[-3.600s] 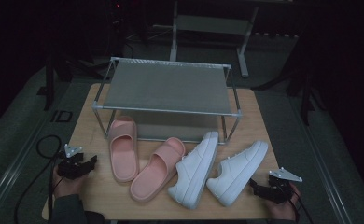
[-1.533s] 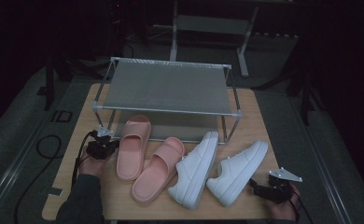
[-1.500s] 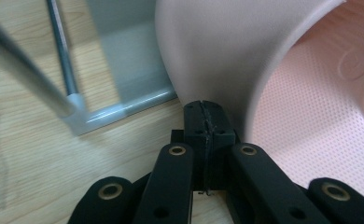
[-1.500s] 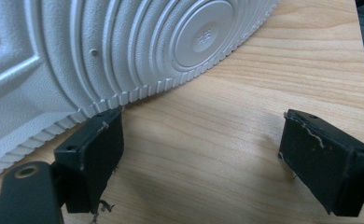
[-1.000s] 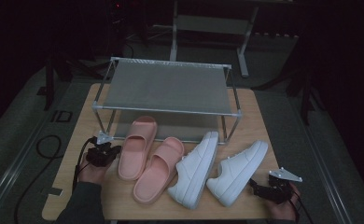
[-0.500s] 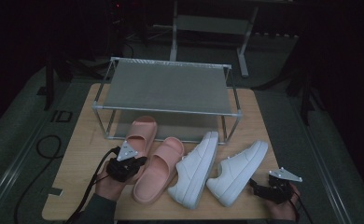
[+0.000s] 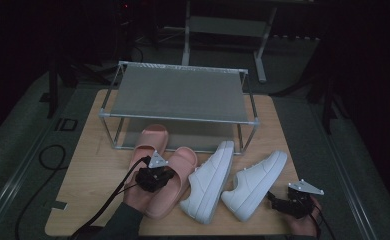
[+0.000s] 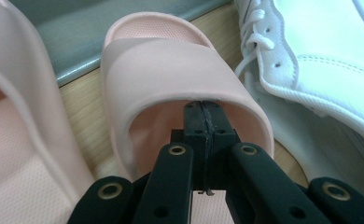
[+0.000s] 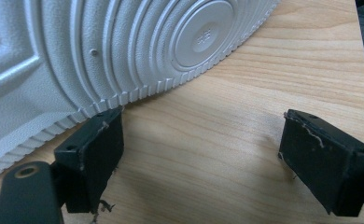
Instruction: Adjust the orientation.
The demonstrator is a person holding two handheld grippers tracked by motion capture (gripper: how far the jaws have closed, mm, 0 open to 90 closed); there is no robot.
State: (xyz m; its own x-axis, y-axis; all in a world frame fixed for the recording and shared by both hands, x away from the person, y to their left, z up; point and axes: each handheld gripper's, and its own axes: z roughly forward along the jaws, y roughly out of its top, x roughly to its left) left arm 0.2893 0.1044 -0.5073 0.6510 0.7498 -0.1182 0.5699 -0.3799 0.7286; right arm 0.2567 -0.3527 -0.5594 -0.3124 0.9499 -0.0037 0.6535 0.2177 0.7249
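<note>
Wooden table point(image 7: 88, 170) carries a rack point(image 7: 178, 95); before it, my left fingers point(image 8: 202, 116), pressed together, sit under the right slipper's point(image 8: 180, 60) strap. My right fingers point(image 9: 203, 158) gape beside a sneaker point(image 9: 101, 51).

A wooden table point(image 7: 88, 170) holds a grey shoe rack point(image 7: 178, 95). In front of the rack lie two pink slippers point(image 7: 175, 175) and two white shoes point(image 7: 210, 182).

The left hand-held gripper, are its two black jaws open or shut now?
Shut. In the left gripper view the left hand-held gripper has its jaws pressed flat together, nothing between them, the tips poking under the strap of the pink foam slide sandal.
</note>
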